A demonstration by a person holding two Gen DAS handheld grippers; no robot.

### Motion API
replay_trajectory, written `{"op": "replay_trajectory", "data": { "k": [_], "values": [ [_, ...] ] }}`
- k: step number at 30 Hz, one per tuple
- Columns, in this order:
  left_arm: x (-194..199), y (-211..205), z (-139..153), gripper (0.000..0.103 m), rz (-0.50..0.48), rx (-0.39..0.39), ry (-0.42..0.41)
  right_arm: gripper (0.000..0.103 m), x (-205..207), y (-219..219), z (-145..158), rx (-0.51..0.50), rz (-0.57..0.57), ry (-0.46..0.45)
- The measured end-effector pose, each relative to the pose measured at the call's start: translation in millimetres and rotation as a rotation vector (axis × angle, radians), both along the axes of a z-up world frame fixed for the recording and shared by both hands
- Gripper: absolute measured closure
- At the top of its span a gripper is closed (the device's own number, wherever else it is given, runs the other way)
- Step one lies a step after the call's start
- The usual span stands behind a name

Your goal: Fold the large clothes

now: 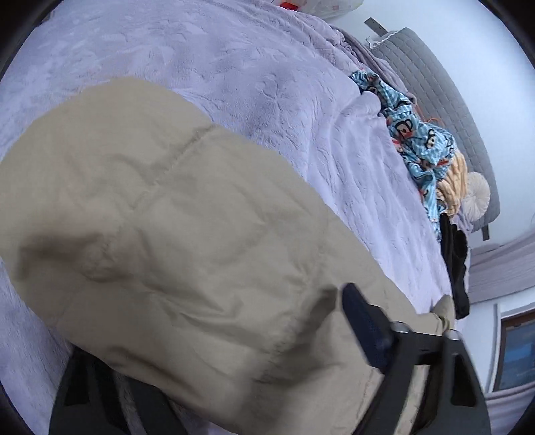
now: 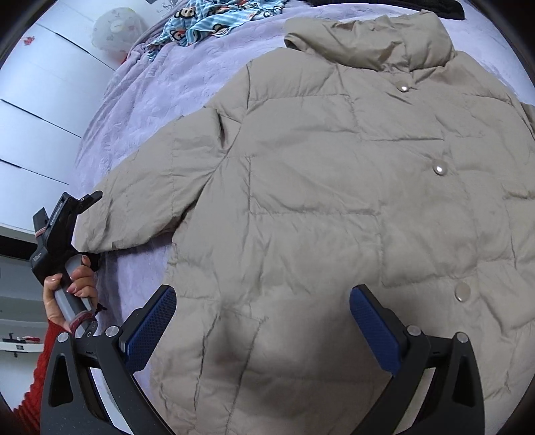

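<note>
Beige puffer jacket (image 2: 334, 200) flat, collar far; left gripper (image 2: 87, 214) at left sleeve cuff (image 2: 100, 227), grip unclear; right gripper (image 2: 264, 321) agape over near hem.

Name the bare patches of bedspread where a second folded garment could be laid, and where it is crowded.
Free: the lilac bedspread between the beige jacket sleeve and the blue cartoon-print clothes, and the stretch beyond the sleeve in the left wrist view. Crowded: the far edge, with the cartoon clothes and a black garment.
</note>
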State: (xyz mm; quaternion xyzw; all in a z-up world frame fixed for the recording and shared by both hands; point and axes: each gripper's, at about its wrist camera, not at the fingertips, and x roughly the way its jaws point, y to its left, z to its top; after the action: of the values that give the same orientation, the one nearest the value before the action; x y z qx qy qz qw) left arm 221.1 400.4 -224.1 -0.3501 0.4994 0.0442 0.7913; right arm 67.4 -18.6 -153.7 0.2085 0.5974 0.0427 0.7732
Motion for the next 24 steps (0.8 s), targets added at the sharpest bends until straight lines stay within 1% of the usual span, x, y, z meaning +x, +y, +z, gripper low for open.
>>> {"op": "replay_trajectory", "data": {
  "k": [1, 2, 3, 4, 5, 6, 7, 8, 9, 10, 12, 14, 15, 17, 19, 21, 22, 24],
  "values": [
    [3, 1, -1, 0.065, -0.022, 0.011, 0.002, 0.0, 7, 3, 0, 0.011, -0.002, -0.01],
    [6, 2, 0, 0.087, -0.036, -0.014, -0.011, 0.0, 13, 5, 1, 0.019, -0.007, -0.018],
    [7, 5, 4, 0.091, -0.032, -0.031, -0.024, 0.0, 20, 7, 2, 0.027, -0.014, -0.03],
    [6, 6, 12, 0.091, -0.033, -0.01, -0.037, 0.0, 25, 9, 3, 0.033, -0.021, -0.043],
    [3, 4, 24, 0.091, -0.047, 0.038, -0.063, 0.001, 31, 11, 5, 0.037, -0.031, -0.059],
    [1, 0, 39, 0.091, -0.073, 0.097, -0.096, 0.004, 37, 13, 6, 0.038, -0.045, -0.076],
    [-1, -5, 50, 0.091, -0.094, 0.138, -0.119, 0.028, 41, 14, 7, 0.046, -0.058, -0.093],
    [-3, -10, 64, 0.091, -0.123, 0.183, -0.147, 0.069, 48, 16, 6, 0.067, -0.061, -0.1],
    [-9, -14, 76, 0.091, -0.143, 0.208, -0.171, 0.083, 56, 18, 1, 0.094, -0.057, -0.087],
    [-12, -19, 90, 0.091, -0.17, 0.236, -0.205, 0.089, 64, 21, -6, 0.125, -0.06, -0.072],
    [-22, -29, 115, 0.091, -0.218, 0.283, -0.269, 0.09, 77, 28, -16, 0.173, -0.071, -0.082],
    [-28, -45, 136, 0.091, -0.26, 0.316, -0.324, 0.09, 88, 39, -22, 0.198, -0.052, -0.103],
    [-30, -54, 146, 0.091, -0.283, 0.326, -0.35, 0.09, 92, 43, -27, 0.211, -0.042, -0.105],
    [-30, -79, 166, 0.091, -0.341, 0.328, -0.404, 0.09, 101, 53, -43, 0.23, -0.029, -0.079],
    [-29, -111, 183, 0.091, -0.4, 0.316, -0.442, 0.09, 105, 61, -58, 0.256, -0.011, -0.048],
    [-27, -147, 196, 0.091, -0.455, 0.292, -0.462, 0.09, 107, 66, -70, 0.258, 0.018, -0.022],
    [-26, -172, 203, 0.091, -0.487, 0.282, -0.478, 0.09, 108, 66, -72, 0.26, 0.026, -0.018],
    [-27, -223, 213, 0.091, -0.559, 0.272, -0.508, 0.09, 107, 59, -69, 0.304, 0.044, -0.007]
  ]
}}
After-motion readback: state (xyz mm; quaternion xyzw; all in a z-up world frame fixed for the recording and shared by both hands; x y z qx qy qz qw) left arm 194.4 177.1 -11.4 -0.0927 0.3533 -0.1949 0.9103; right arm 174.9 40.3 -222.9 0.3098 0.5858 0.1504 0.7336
